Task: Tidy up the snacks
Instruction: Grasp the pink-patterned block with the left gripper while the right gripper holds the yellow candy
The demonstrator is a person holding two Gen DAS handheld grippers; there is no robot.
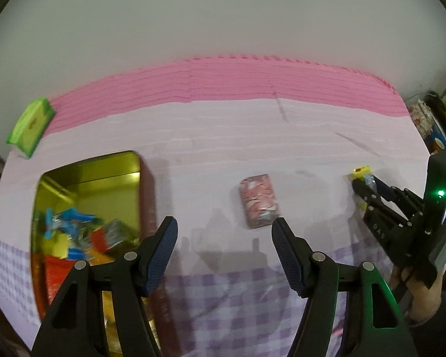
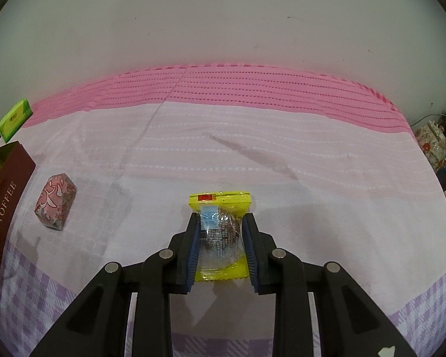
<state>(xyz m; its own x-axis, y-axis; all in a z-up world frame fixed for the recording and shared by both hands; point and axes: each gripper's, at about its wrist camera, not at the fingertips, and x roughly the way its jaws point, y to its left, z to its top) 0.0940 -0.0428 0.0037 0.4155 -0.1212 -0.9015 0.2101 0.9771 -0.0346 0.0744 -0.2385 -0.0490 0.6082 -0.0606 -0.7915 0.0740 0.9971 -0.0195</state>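
Snacks are split three ways: several already lie in the gold tin [image 1: 89, 178] at the left of the left wrist view, a pink wrapped block [image 1: 260, 200] lies on the worktop [image 1: 297, 125], and a yellow packet [image 2: 220, 232] is pinched between the pads of the right hand-held gripper [image 2: 220, 244]. The left hand-held gripper [image 1: 224, 235] stands open and empty, with the pink block just ahead of its right finger, long axis running up-frame. That hand looks nearer to it.
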